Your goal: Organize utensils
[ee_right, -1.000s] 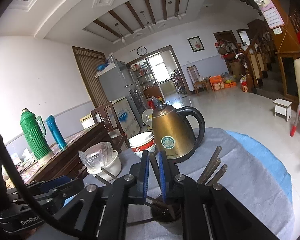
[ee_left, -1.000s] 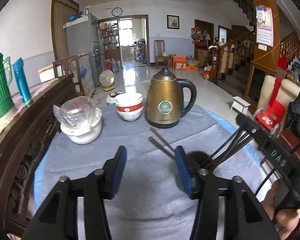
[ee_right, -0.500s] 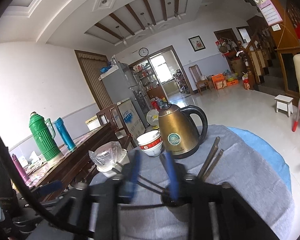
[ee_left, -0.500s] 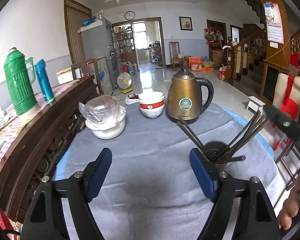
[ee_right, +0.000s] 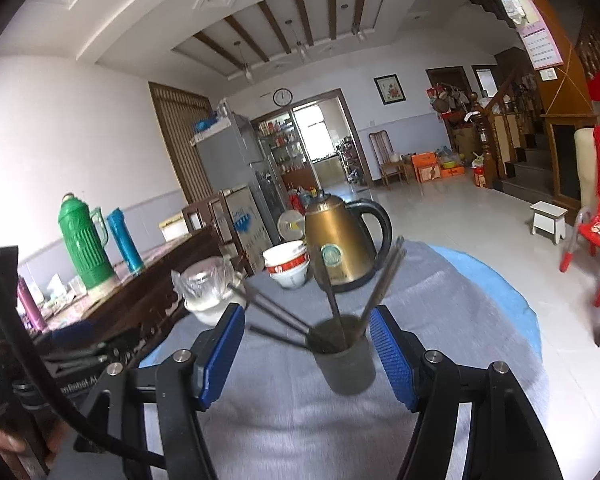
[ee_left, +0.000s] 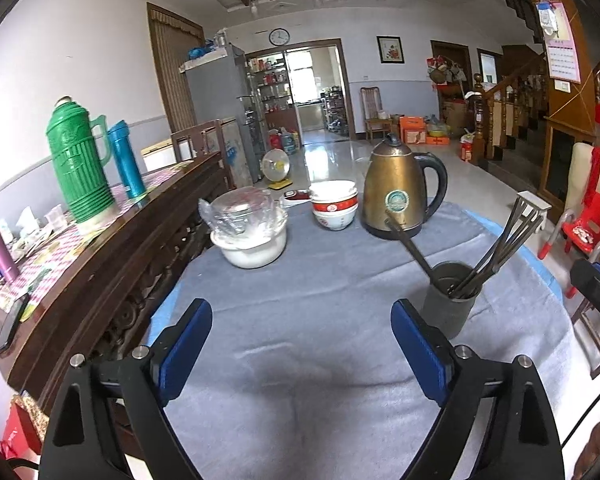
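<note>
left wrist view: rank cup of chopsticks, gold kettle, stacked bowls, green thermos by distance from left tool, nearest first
From the left tool, open over the grey cloth:
1. Cup of chopsticks, just ahead of its right finger.
2. Gold kettle, farther back on the right; stacked bowls, beside it near the centre: too close to call.
3. Green thermos, far left on the sideboard.

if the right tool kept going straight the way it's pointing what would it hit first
Probably the dark grey cylindrical utensil cup holding dark chopsticks. It stands on the grey tablecloth just ahead of the right tool, between its open jaws, untouched. The brass-coloured kettle stands behind it.
</note>
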### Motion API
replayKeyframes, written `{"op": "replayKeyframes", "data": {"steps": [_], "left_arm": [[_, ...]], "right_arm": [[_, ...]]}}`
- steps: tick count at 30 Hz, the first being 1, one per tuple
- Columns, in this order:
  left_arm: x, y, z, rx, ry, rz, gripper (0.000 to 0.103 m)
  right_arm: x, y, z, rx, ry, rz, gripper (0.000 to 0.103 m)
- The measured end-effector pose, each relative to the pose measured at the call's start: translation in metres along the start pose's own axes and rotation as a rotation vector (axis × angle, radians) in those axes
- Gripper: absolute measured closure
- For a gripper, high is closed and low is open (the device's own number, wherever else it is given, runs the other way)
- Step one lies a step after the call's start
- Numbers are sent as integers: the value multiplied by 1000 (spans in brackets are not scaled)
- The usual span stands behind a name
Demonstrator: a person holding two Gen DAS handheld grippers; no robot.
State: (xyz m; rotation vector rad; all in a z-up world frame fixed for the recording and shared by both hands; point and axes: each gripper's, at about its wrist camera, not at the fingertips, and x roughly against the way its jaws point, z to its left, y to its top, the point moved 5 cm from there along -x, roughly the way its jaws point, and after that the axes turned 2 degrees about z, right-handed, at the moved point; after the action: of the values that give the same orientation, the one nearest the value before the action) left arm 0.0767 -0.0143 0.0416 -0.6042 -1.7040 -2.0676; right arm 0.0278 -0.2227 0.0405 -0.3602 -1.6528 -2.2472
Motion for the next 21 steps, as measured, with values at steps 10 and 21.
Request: {"op": "replayKeyframes", "data": {"steps": [10, 21], "left_arm": [[20, -25, 22, 11, 50, 11, 11], [41, -42, 46, 33, 77, 2, 11]], "right_arm": [[27, -27, 29, 43, 6, 39, 33], [54, -37, 58, 70, 18, 40, 33]]}}
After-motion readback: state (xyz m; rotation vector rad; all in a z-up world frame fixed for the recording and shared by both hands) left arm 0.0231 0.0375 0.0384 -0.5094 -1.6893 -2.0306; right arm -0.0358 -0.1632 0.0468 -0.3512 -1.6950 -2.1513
